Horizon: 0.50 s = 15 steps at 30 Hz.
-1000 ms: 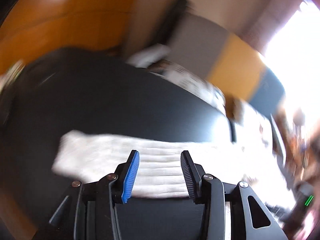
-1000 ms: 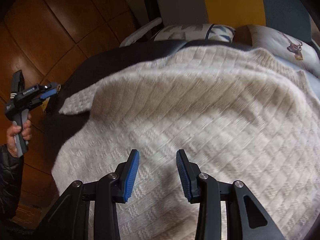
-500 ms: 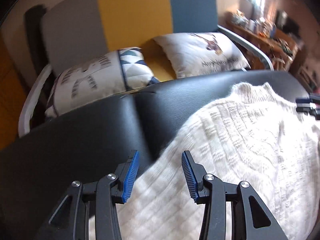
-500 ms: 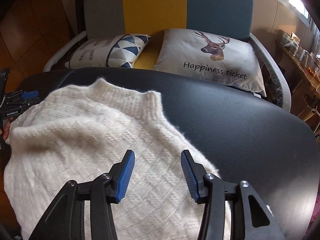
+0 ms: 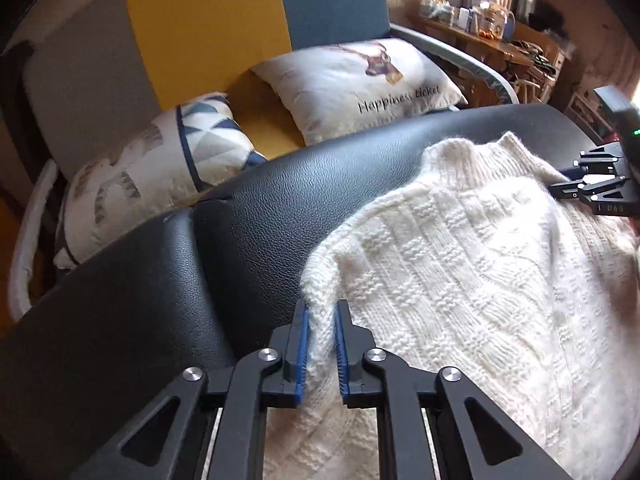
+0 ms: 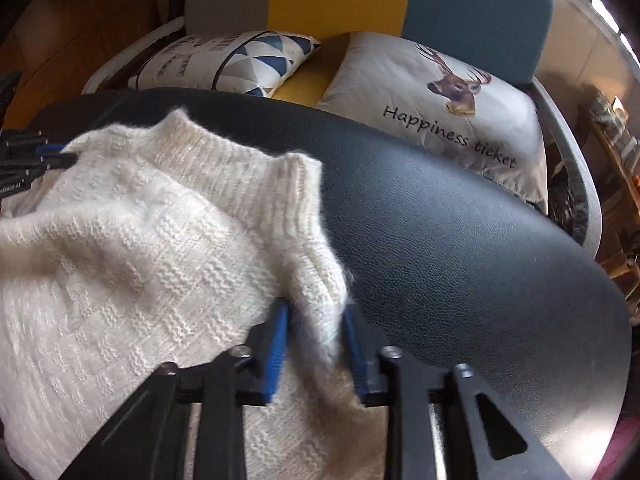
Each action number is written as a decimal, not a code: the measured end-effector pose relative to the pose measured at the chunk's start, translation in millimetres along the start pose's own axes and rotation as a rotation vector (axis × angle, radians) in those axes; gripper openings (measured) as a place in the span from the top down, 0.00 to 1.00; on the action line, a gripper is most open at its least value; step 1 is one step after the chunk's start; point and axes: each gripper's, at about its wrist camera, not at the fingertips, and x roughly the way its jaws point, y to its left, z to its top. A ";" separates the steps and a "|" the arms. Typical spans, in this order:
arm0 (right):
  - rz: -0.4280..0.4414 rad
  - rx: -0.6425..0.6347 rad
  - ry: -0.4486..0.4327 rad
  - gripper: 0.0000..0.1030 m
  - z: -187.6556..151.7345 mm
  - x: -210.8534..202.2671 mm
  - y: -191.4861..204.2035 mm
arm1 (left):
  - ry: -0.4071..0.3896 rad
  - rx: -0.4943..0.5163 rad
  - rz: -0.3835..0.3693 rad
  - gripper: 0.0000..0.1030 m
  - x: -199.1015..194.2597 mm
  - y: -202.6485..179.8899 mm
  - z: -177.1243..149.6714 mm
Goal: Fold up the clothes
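- Left wrist view: the cream knit sweater point(image 5: 460, 280) lies on the black leather table point(image 5: 240, 240), on the half away from the seam in the leather; the left gripper point(image 5: 320, 344) has its blue pads pinched on the sweater's near shoulder edge, a thin fold of knit between them; the ribbed collar point(image 5: 480, 156) points away toward the deer cushion point(image 5: 360, 80) on the sofa point(image 5: 208, 28), so the sweater's long axis runs from the camera toward that cushion; the right gripper point(image 5: 576, 190) sits at the sweater's far shoulder.
- Right wrist view (slightly blurred near the pads): the right gripper point(image 6: 314, 344) is clamped on a bunched fold of the sweater point(image 6: 120, 260) just below the collar point(image 6: 240, 168); the collar faces the triangle-patterned cushion point(image 6: 240, 60).
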 end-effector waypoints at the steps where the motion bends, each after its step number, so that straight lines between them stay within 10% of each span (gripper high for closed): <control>1: -0.022 -0.021 -0.009 0.88 2.9 -1.4 4.0 | -0.035 -0.025 0.010 0.89 -8.6 0.2 -1.2; 7: -0.122 -0.118 -0.060 0.88 17.7 -11.2 23.7 | -0.166 -0.162 0.140 0.89 -37.4 16.1 4.4; 12: -0.032 -0.021 -0.091 0.82 15.2 -26.8 17.4 | 0.012 -0.170 0.212 0.89 11.5 24.9 5.7; 15: 0.022 0.037 -0.109 0.77 13.7 -36.2 13.7 | -0.012 -0.216 0.169 0.85 4.1 31.7 1.1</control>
